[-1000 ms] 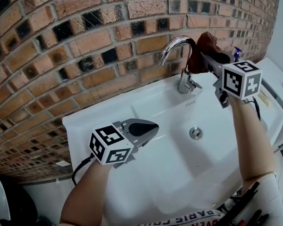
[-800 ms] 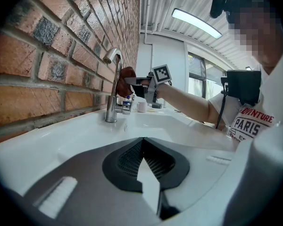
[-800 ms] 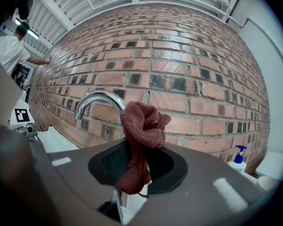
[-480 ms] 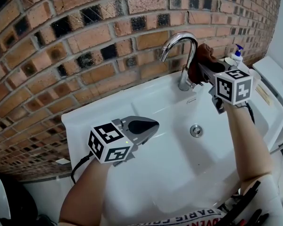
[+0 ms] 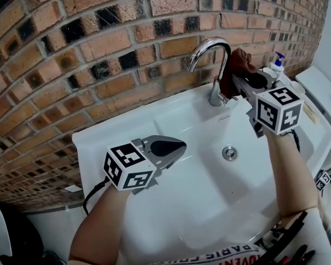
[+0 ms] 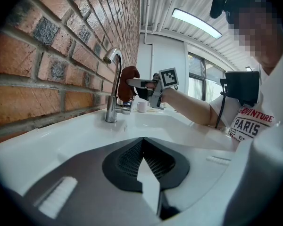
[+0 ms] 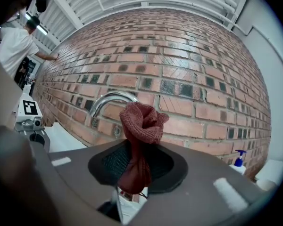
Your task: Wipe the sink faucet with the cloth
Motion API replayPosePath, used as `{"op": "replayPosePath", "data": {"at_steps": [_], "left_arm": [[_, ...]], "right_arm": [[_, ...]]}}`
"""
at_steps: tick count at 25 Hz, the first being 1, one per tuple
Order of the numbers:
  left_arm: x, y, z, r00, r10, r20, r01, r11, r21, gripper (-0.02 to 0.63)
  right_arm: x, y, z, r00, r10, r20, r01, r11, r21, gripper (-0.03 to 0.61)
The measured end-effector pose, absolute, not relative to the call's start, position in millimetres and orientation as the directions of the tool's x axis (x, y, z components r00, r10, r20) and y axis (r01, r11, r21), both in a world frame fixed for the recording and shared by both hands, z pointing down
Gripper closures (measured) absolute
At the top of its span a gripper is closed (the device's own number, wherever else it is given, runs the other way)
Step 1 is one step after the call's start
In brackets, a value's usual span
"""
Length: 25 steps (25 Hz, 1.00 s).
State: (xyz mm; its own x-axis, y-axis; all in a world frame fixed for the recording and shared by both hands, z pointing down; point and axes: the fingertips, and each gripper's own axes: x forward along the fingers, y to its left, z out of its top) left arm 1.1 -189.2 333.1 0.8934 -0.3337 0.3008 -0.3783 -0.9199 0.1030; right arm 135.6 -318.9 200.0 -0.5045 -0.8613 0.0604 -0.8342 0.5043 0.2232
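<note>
White sink point(image 5: 171, 214) lies nearest, its drain point(image 5: 229, 153) in the middle of the basin. Over the sink's near left part hangs the left gripper point(image 5: 178, 147), jaws pressed together with nothing between them. Farther on, over the back right of the basin, the right gripper point(image 5: 237, 80) is raised, its jaws clamped on a reddish-brown cloth point(image 5: 240, 59). The cloth bunches above the jaws and a tail hangs below them. The bunch sits right beside the downturned end of the chrome faucet point(image 5: 208, 47), which stands at the middle of the sink's back edge; whether they touch cannot be told. A soap bottle point(image 5: 276, 63) with a blue pump stands near the back right corner. Brick wall point(image 5: 99, 54) rises behind.
</note>
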Motion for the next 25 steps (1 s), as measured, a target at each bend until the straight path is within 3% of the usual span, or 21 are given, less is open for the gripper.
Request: {"op": "replayPosePath", "data": {"at_steps": [9, 25], "left_arm": [[0.8, -188.9, 332.7, 0.893, -0.334, 0.301, -0.379, -0.92, 0.104, 0.614], [0.9, -189.0, 332.6, 0.894, -0.333, 0.3, -0.378, -0.92, 0.105, 0.614]], "right_arm": [[89.2, -301.9, 187.2, -0.581, -0.812, 0.049, -0.761, 0.563, 0.323, 0.487], [98.0, -331.9, 233.8, -0.504, -0.847, 0.167, -0.774, 0.529, 0.348, 0.486]]}}
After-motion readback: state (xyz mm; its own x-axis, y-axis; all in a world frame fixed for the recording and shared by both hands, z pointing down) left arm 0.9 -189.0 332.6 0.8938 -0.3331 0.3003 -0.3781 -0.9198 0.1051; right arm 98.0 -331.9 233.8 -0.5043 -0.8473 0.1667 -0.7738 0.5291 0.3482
